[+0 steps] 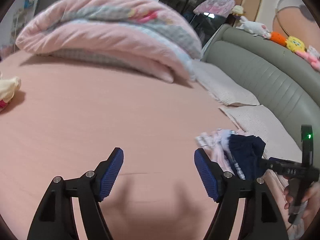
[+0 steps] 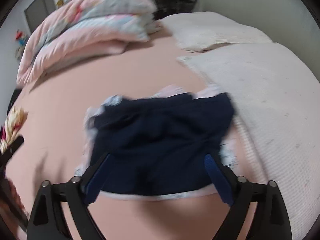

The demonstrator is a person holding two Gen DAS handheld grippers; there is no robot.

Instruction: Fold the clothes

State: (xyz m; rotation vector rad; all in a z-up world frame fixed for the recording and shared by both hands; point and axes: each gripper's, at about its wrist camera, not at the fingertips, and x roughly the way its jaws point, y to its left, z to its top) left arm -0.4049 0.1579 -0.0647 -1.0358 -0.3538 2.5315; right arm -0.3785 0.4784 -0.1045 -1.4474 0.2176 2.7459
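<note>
The folded navy garment [image 2: 160, 140] lies atop paler folded clothes [image 2: 92, 124] on the pink bed [image 2: 130, 76], beside a cream pillow [image 2: 270, 100]. The right gripper [image 2: 158, 172] hangs over it, jaws wide, empty. The left gripper [image 1: 159, 172] stands wide over bare sheet.

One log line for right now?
left gripper: open, empty | right gripper: open over navy garment | garment: on bed

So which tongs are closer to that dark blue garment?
Right. The right tongs stand open directly over the dark blue garment; the left tongs hover beside it, over bare sheet.
</note>
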